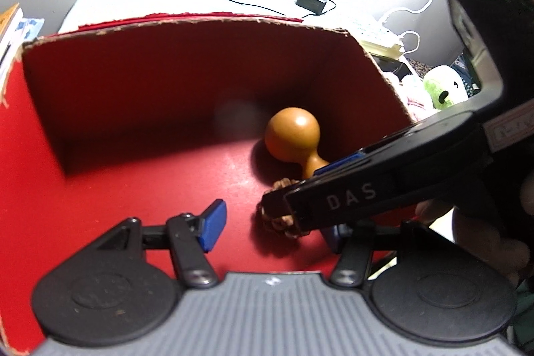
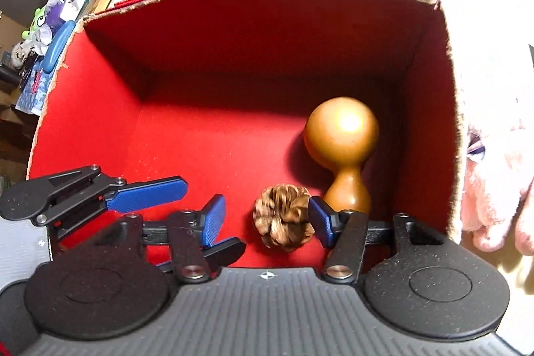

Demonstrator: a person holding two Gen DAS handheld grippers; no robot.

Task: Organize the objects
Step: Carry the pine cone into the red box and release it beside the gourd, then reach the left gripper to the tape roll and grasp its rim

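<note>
Inside red felt-lined cardboard box (image 2: 100,122), scaly pinecone (image 2: 283,219) beside glossy gourd (image 2: 340,135), right claw (image 2: 267,219) wide.

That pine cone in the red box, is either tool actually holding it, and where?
Neither. The pine cone lies on the box floor between the right tool's open pads, clear of the left one. The left tool is open and empty.

we see a cardboard box (image 2: 450,109), matt red felt-like lining, ragged torn rim. gourd (image 2: 340,135) looks smooth glossy wood. pine cone (image 2: 283,219) rough, scaly. gripper pads (image 2: 217,219) blue textured plastic; pink cloth (image 2: 494,189) fluffy.
</note>
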